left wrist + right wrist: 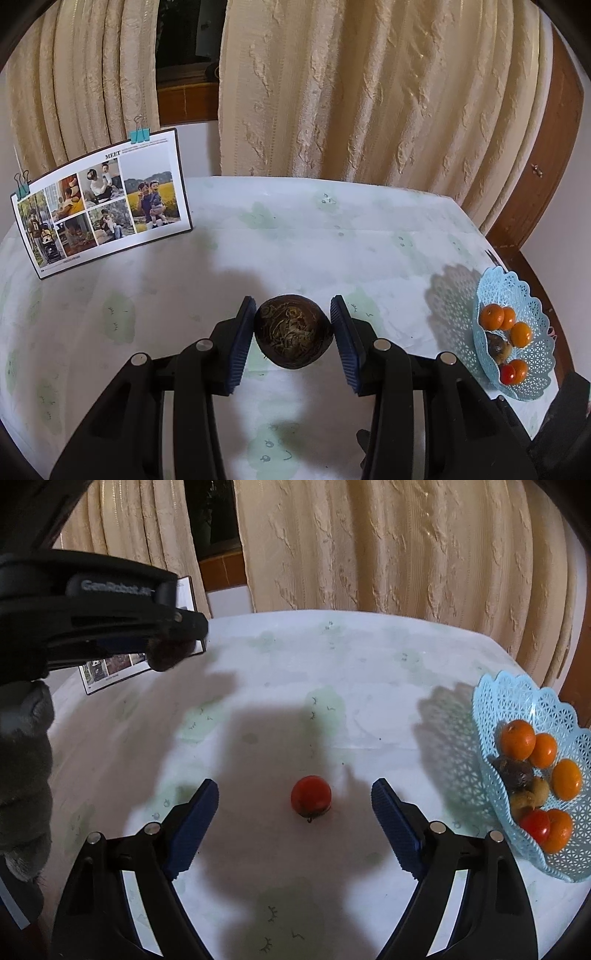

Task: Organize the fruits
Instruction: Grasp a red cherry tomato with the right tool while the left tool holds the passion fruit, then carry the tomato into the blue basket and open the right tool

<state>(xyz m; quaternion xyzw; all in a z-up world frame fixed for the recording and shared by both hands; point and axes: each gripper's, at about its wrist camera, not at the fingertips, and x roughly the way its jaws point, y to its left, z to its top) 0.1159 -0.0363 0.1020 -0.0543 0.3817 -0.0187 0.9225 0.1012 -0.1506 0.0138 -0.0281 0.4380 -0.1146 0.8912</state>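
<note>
Your desk [332, 657] carries a pale cloth with faint green prints, and a photo card [103, 206] stands propped at its far left, backed by cream curtains [369, 92]. At the right edge sits the blue lattice basket [495, 709], already holding several oranges [517, 738], a red tomato and some dark brown fruit.

Your left gripper [293, 334] is closed on a dark brown round fruit [291, 334]; in the right wrist view it hangs lifted above the desk at the far left. The pads touch it only at its widest points, so a quick swing toward the basket could let it roll out and drop.

Your right gripper [295, 812] is spread wide, holding nothing, with a small red tomato [311, 795] lying on the desk between its fingers but touching neither. Squeeze too hard and the soft skin may split; close off-centre and it may skid away.

Both hands have to reach the same basket, which is light and near the edge, so a bump could tip it or push it off.
</note>
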